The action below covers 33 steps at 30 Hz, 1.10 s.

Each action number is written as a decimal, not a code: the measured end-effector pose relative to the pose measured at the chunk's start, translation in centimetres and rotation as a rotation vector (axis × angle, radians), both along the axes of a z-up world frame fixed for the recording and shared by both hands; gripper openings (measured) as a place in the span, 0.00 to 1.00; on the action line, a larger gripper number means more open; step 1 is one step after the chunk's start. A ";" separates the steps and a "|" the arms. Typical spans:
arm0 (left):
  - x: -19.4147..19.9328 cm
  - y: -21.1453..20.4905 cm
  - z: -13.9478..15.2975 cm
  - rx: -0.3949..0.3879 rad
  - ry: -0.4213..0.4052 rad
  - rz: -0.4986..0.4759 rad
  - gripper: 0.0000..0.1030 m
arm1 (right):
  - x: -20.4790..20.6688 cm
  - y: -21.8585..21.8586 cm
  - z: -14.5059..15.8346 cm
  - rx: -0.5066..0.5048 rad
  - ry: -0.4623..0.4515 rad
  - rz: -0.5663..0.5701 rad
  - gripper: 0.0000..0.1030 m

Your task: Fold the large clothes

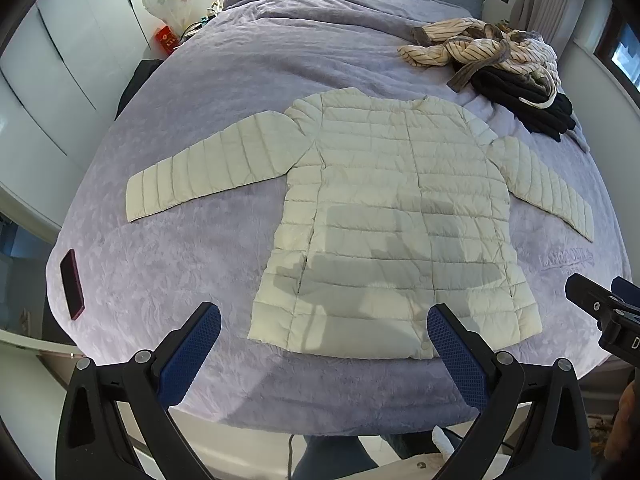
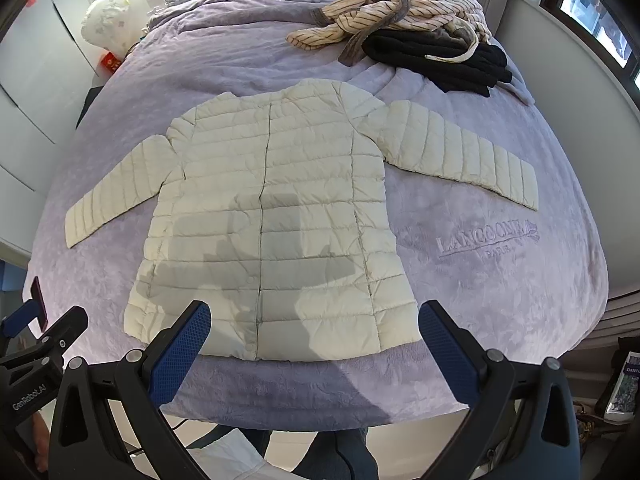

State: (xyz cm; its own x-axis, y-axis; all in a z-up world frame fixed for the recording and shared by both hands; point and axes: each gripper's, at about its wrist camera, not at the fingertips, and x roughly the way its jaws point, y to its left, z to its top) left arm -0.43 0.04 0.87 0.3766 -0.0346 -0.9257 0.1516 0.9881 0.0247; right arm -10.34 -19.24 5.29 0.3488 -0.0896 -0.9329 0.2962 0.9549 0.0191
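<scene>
A phone [image 1: 72, 285] is seen at the bed's left edge. The cream jacket [image 2: 272, 216] is spread flat mid-bed [image 2: 500, 300], sleeves out. "LANCOONE PARIS" is embroidered rightward. Left tongs [image 1: 324, 344] and right tongs [image 2: 316, 340] are held apart, empty.

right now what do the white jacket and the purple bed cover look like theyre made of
The white jacket looks like a thin, smooth synthetic shell, perhaps nylon, over light padding: stitched horizontal channels puff between seams, and the surface has a faint sheen. The purple bed cover looks like a plush fleece or velvety fabric: matte, fuzzy nap with mottled shading and a stitched logo. Exact fibres cannot be told.
</scene>
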 end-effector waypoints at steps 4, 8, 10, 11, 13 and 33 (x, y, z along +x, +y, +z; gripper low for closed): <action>0.1 0.1 0.0 -0.001 0.001 -0.001 1.00 | 0.0 0.3 -0.8 -0.004 -0.004 0.003 1.00; 0.1 0.1 0.0 -0.002 0.002 -0.002 1.00 | 0.0 0.3 -1.0 -0.004 0.001 0.007 1.00; 0.1 0.1 0.0 -0.001 0.001 -0.002 1.00 | 0.1 0.3 -1.3 -0.004 0.004 0.008 1.00; 0.1 0.1 0.0 -0.001 0.001 -0.002 1.00 | 0.1 0.3 -1.2 -0.004 0.003 0.007 1.00; 0.1 0.1 0.0 0.000 0.002 -0.001 1.00 | 0.2 0.3 -1.2 -0.005 0.002 0.006 1.00; 0.3 0.3 -0.2 -0.001 0.007 0.000 1.00 | 0.3 0.3 -1.4 -0.003 0.008 0.006 1.00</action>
